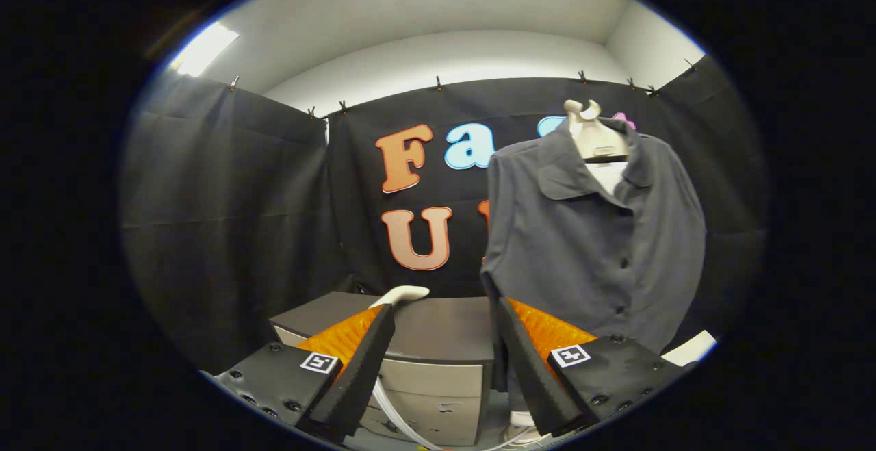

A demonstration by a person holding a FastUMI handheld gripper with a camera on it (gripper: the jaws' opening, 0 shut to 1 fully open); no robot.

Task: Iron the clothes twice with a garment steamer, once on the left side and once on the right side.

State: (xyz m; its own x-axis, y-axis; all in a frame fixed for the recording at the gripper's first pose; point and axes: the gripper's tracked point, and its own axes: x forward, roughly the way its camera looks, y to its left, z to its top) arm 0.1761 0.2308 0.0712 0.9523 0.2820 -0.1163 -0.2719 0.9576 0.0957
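A dark grey shirt [602, 246] is hanging on a pale mannequin torso, buttoned down the front with its collar spread open, and it is taking up the space beyond my right finger. Its lower hem is dropping behind that finger's tip, so I cannot tell whether the cloth is touching me there. The torso's neck stub [584, 113] is poking up above the collar.

Lower and to the left of the shirt, a grey cabinet [438, 362] with a dark flat top and pale drawer fronts is serving as the worktop, sitting just ahead of and between my fingers.

My jaws [445, 317] are standing wide apart, holding nothing, with the cabinet top showing in the gap between them.

On the far left corner of the worktop, the steamer [404, 293] is lying as a pale curved shape, just past the tip of my left finger. I cannot tell whether it is touching that finger. A pale hose [390, 403] is trailing down in front of the cabinet drawers, below my fingers.
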